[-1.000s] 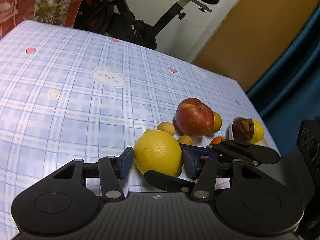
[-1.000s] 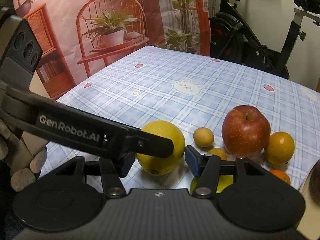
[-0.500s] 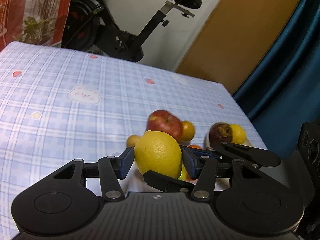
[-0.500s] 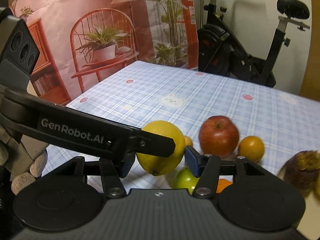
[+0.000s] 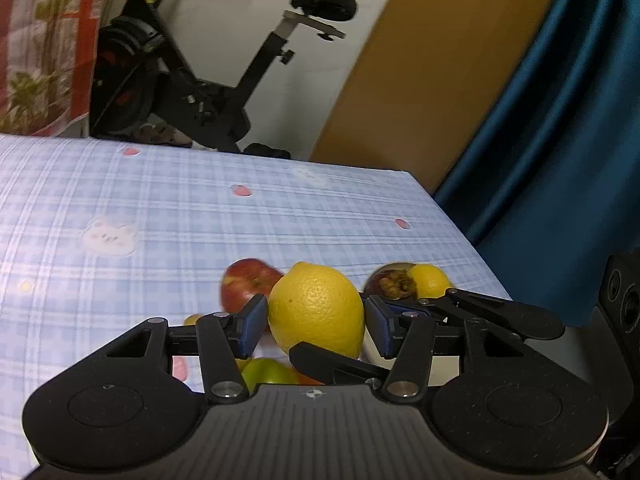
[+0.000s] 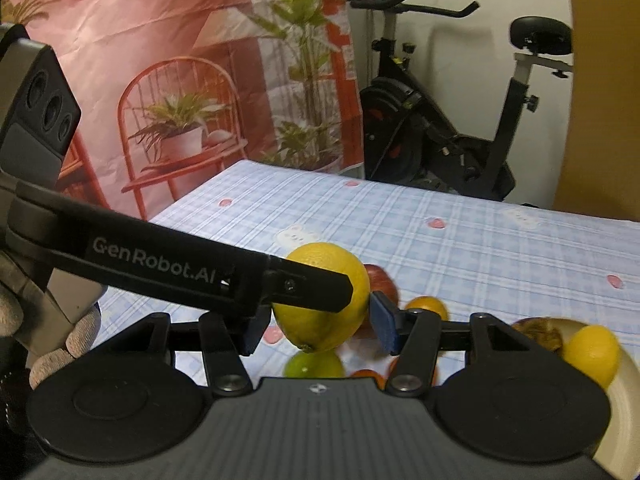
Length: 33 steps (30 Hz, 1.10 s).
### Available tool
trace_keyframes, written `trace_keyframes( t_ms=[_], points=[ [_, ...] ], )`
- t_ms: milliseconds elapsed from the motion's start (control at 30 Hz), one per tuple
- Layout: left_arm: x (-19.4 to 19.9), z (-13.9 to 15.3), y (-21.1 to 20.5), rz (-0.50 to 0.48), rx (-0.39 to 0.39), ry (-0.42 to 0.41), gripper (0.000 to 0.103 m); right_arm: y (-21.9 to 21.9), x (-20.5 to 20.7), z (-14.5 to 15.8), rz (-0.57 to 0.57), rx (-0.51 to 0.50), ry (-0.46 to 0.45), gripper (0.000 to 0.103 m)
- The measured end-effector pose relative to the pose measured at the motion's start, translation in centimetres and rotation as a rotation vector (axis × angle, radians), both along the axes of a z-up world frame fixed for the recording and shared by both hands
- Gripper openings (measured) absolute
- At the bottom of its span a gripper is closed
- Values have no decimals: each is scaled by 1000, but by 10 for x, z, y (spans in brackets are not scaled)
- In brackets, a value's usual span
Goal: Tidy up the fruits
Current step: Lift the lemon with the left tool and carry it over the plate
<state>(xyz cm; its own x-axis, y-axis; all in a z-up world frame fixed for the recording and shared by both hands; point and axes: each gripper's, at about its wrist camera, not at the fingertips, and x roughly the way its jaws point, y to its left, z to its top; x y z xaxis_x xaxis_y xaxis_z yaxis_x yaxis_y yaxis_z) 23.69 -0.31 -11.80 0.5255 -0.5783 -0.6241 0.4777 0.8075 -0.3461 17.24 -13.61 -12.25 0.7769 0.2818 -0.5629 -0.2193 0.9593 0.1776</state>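
My left gripper point(image 5: 316, 320) is shut on a large yellow lemon point(image 5: 316, 312) and holds it in the air above the fruit pile. The lemon also shows in the right wrist view point(image 6: 332, 312), between the pads of my right gripper point(image 6: 316, 326), which stands open just behind it; whether those pads touch the lemon I cannot tell. Below lie a red apple point(image 5: 246, 284), a green fruit point(image 6: 314, 364) and small oranges point(image 6: 426, 306). A white plate point(image 6: 620, 412) at the right holds a dark purple fruit point(image 5: 390, 282) and a small yellow fruit point(image 6: 590, 354).
The table wears a blue checked cloth point(image 5: 160, 216) with bear prints. Its right edge runs beside a blue curtain point(image 5: 560, 140). An exercise bike point(image 5: 200, 80) stands behind the table's far edge. A printed backdrop point(image 6: 180, 80) hangs at the left.
Both grippers have risen and swung to the right with the lemon lifted off the cloth. The plate has come nearer in the right wrist view.
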Motion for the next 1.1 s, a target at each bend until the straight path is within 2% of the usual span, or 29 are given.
trace_keyframes(
  t_ms=[433, 733, 1100],
  points=[
    [5, 2, -69, -100, 42, -9, 57, -67, -20, 2, -108, 28, -4, 57],
    [1, -11, -106, -170, 66, 9, 57, -106, -39, -5, -168, 40, 31, 57],
    [-2, -32, -137, -239, 97, 53, 57, -132, -63, -19, -223, 59, 75, 57]
  ],
)
